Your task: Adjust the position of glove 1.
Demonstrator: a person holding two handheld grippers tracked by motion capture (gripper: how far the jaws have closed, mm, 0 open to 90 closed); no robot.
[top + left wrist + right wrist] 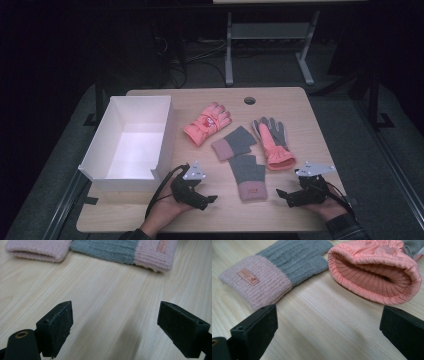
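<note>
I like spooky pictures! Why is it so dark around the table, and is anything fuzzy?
High view: light falls on the table, the room behind is black. Left gripper view: the knit glove looks soft. Right gripper view: the salmon glove is sharper.

On the tabletop (150,215) we see the box (131,141) at left and four gloves to its right. Nearest us, one knit glove (248,176) lies between our left tongs (210,201) and right tongs (283,196).
</note>
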